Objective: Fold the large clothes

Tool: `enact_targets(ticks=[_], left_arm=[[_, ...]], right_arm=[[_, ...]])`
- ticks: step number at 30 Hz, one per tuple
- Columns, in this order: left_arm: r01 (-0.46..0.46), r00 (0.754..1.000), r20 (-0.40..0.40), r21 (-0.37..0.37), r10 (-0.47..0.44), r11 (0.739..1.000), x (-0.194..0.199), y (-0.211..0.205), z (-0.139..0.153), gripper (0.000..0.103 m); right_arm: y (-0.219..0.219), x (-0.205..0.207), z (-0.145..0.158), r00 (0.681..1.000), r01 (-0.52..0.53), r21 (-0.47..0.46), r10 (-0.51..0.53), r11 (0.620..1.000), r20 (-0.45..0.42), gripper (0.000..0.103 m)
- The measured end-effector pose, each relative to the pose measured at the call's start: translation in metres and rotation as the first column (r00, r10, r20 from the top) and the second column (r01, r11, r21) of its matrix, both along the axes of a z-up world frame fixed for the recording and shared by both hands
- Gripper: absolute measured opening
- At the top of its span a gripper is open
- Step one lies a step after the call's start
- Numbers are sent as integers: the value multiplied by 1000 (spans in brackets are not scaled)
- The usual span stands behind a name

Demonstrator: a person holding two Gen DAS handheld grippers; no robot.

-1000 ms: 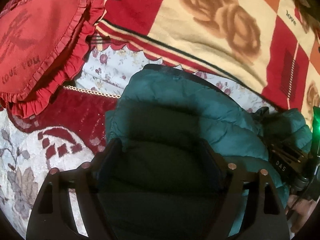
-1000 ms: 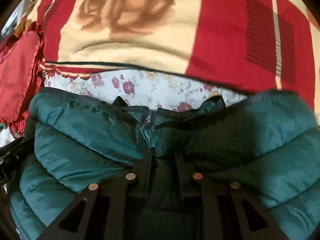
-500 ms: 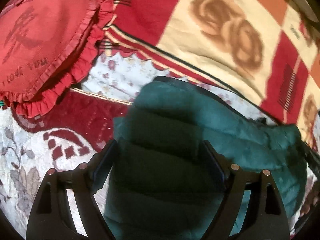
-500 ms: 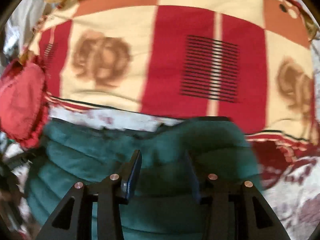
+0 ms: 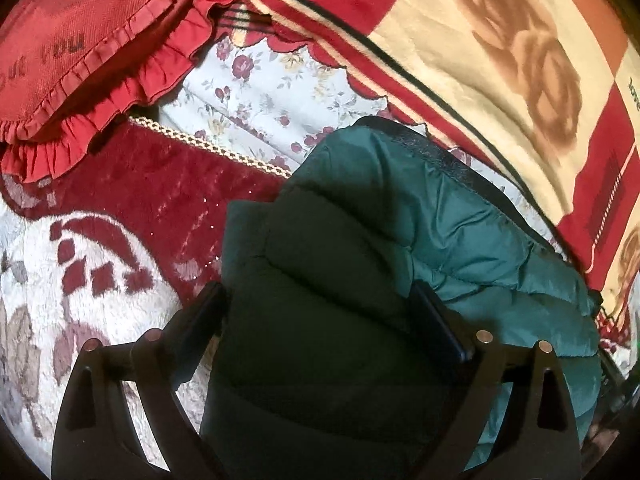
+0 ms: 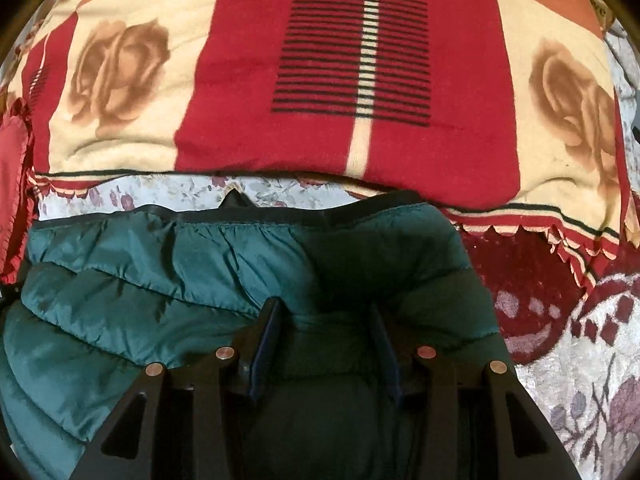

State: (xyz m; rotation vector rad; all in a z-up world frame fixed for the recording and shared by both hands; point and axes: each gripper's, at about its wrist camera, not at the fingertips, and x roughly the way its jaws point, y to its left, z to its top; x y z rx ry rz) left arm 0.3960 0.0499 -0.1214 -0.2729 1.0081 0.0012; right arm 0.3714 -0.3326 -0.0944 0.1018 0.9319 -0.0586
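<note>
A dark green quilted puffer jacket [image 5: 460, 232] lies bunched on the bed, its black-trimmed edge toward the blankets. My left gripper [image 5: 320, 300] is shut on a thick fold at the jacket's left end, fingers spread wide by the padding. In the right wrist view the jacket [image 6: 160, 272] fills the lower left. My right gripper [image 6: 326, 316] is shut on a fold at the jacket's right end, padding bulging between its fingers.
A red ruffled heart pillow [image 5: 80, 40] lies far left. A red and cream rose blanket [image 6: 360, 80] lies behind the jacket, over a floral sheet [image 5: 260, 92]. A plush red and white blanket [image 6: 580, 340] covers the bed near me.
The right gripper has moved from the jacket's collar to its right end and now grips a wider fold. The left gripper has swung closer to the pillow, still holding its fold.
</note>
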Motion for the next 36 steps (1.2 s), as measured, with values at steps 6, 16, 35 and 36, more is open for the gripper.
enact_targets(ticks=[6,16,35,36], left_arm=[[49,996,67,125,-57,991,-18,-11,20,94],[89,983,146,178,-115,980,-74,-7,65,94],[137,981,125,88,-147,987,-147,19,68,94],[142,983,112,55,-148,988,-147,22,64,94]], right_arm=[[-1,-23,29,999,-26,20,25,999,22,45],[-22,-102,58,999,-18,94,14,995,41,70],[-52,-177,31,999,18,222,-8,975,-45,89],[-53,-177,30,999,17,236,-6,971,-48,90]])
